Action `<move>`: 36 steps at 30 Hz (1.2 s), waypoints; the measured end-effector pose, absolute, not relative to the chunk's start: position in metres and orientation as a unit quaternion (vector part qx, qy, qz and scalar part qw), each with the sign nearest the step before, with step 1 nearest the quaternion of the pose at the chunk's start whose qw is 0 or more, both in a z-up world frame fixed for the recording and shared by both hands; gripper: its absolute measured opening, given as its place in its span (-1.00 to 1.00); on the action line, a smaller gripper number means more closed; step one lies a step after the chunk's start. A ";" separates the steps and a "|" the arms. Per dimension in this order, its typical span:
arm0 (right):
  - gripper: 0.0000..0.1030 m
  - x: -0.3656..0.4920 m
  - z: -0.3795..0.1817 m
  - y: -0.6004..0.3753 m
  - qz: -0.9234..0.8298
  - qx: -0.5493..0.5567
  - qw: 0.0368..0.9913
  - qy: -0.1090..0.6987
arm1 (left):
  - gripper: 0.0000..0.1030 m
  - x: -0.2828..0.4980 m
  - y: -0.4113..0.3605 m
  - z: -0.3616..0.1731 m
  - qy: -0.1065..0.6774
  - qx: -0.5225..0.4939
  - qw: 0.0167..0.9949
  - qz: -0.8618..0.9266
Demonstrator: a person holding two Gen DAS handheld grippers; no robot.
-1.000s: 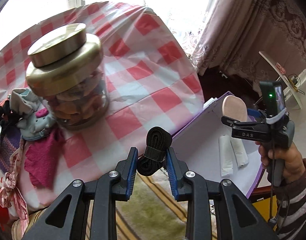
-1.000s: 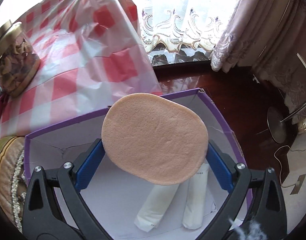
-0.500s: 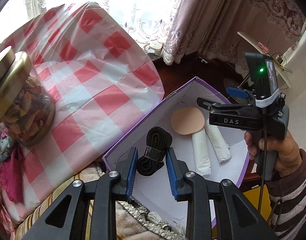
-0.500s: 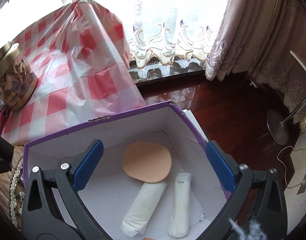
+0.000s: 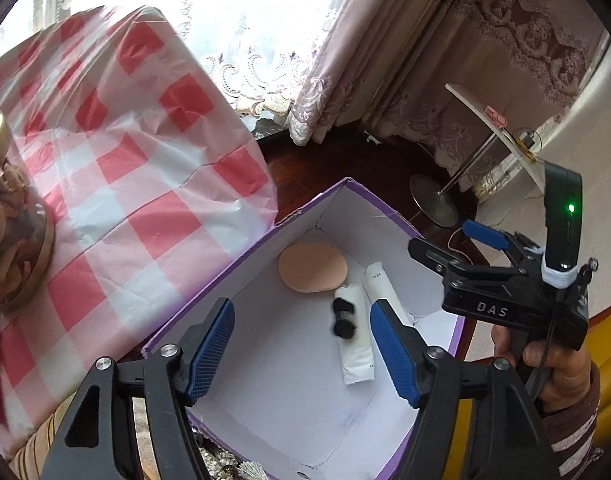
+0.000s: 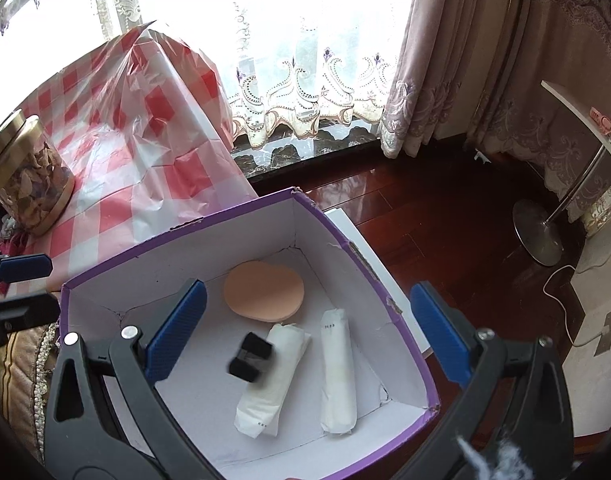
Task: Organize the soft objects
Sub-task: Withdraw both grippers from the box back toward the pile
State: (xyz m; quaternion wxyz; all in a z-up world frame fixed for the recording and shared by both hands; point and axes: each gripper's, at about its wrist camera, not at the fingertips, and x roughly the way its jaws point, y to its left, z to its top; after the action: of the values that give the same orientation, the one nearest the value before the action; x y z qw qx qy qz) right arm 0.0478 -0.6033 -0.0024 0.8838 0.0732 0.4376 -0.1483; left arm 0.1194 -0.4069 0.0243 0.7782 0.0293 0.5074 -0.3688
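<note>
A purple box with a white inside (image 5: 241, 280) (image 6: 177, 236) stands beside the checked table. In it lie a round peach sponge (image 5: 312, 267) (image 6: 263, 292) and two white wrapped rolls (image 5: 355, 344) (image 6: 337, 364). A black band bundle (image 5: 342, 317) (image 6: 250, 356) is blurred, on or just over the left roll (image 6: 271, 376). My left gripper (image 5: 301, 344) is open and empty above the box. My right gripper (image 6: 301, 332) is open and empty above the box; it also shows in the left wrist view (image 5: 457, 248).
A red-and-white checked cloth covers the table (image 5: 137, 200) (image 6: 117, 148) left of the box. A glass jar with a gold lid (image 6: 27, 172) stands on it. Dark wood floor (image 6: 445, 220), a lamp base (image 6: 539, 236) and curtains lie beyond.
My right gripper let go of the peach sponge, which now lies in the box. My left gripper moved over the box and opened; the black band dropped from it.
</note>
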 end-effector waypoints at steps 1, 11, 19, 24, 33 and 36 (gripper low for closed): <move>0.99 0.047 -0.001 -0.602 -0.147 0.076 0.884 0.438 | 0.38 0.121 -0.400 0.026 0.508 0.020 0.780 -0.365; 0.99 0.052 0.009 -0.552 -0.066 0.099 0.888 0.445 | 0.40 0.110 -0.325 0.042 0.474 0.027 0.822 -0.314; 0.99 0.064 0.028 -0.455 0.021 0.016 0.899 0.438 | 0.40 0.102 -0.244 0.050 0.457 -0.010 0.849 -0.264; 0.99 0.070 0.034 -0.400 0.076 -0.013 0.893 0.443 | 0.39 0.100 -0.190 0.052 0.453 -0.059 0.858 -0.235; 0.99 0.082 0.039 -0.331 0.122 -0.056 0.881 0.454 | 0.39 0.094 -0.093 0.047 0.446 -0.131 0.872 -0.155; 0.99 0.086 0.038 -0.312 0.138 -0.066 0.876 0.457 | 0.39 0.093 -0.067 0.043 0.444 -0.145 0.874 -0.130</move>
State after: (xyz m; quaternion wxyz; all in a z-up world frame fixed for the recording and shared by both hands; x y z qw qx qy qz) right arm 0.0859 -0.3118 0.0382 0.8762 -0.0663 0.4571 0.1378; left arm 0.0927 -0.0671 0.0434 0.8744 -0.1455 0.4442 -0.1302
